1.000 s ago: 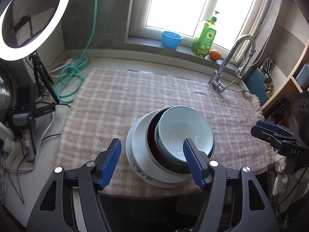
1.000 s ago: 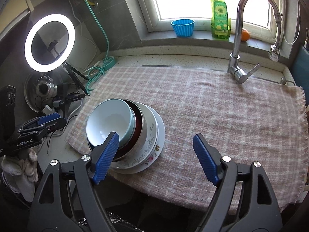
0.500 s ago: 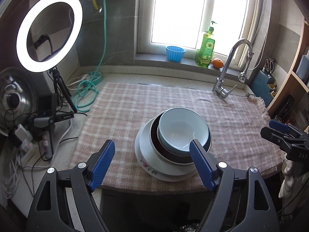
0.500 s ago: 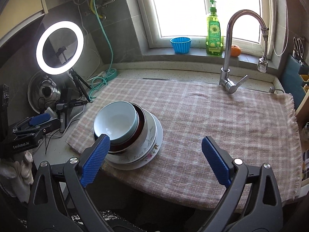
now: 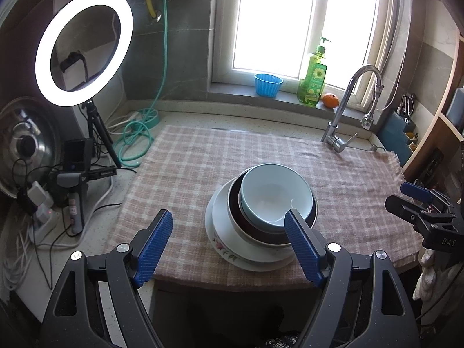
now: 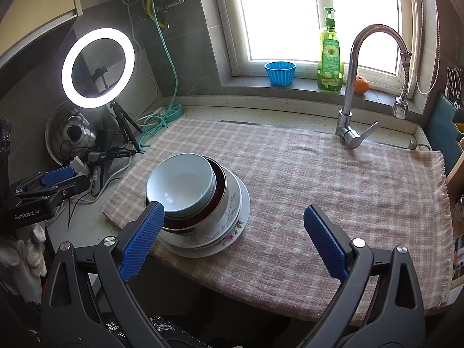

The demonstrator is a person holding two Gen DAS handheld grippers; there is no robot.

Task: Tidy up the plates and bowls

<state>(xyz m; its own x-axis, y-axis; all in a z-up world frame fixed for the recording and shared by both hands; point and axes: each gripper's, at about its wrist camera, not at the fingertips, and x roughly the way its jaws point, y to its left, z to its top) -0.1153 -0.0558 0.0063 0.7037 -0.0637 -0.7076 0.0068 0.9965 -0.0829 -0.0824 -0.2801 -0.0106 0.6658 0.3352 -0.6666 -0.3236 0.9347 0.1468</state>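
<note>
A stack of dishes stands on the checked cloth (image 5: 203,156) near its front edge. A light blue bowl (image 5: 275,194) sits on top, inside a dark red bowl (image 5: 235,207), on white floral plates (image 5: 224,242). My left gripper (image 5: 227,217) hovers open in front of the stack with nothing between its blue pads (image 5: 153,240). In the right wrist view the same blue bowl (image 6: 181,184) and floral plates (image 6: 229,229) lie at the left. My right gripper (image 6: 233,207) is open wide and empty, its left pad (image 6: 142,240) just before the stack.
A ring light (image 5: 84,47) on a tripod, a pot lid (image 5: 26,145), cables and a green hose (image 5: 136,136) crowd the left counter. A tap (image 6: 352,87) stands at the back right. A blue cup (image 6: 279,72), soap bottle (image 6: 330,58) and orange (image 6: 361,84) sit on the sill.
Both grippers have drawn back and up from the stack, and their jaws have spread wider. The stack has not moved.
</note>
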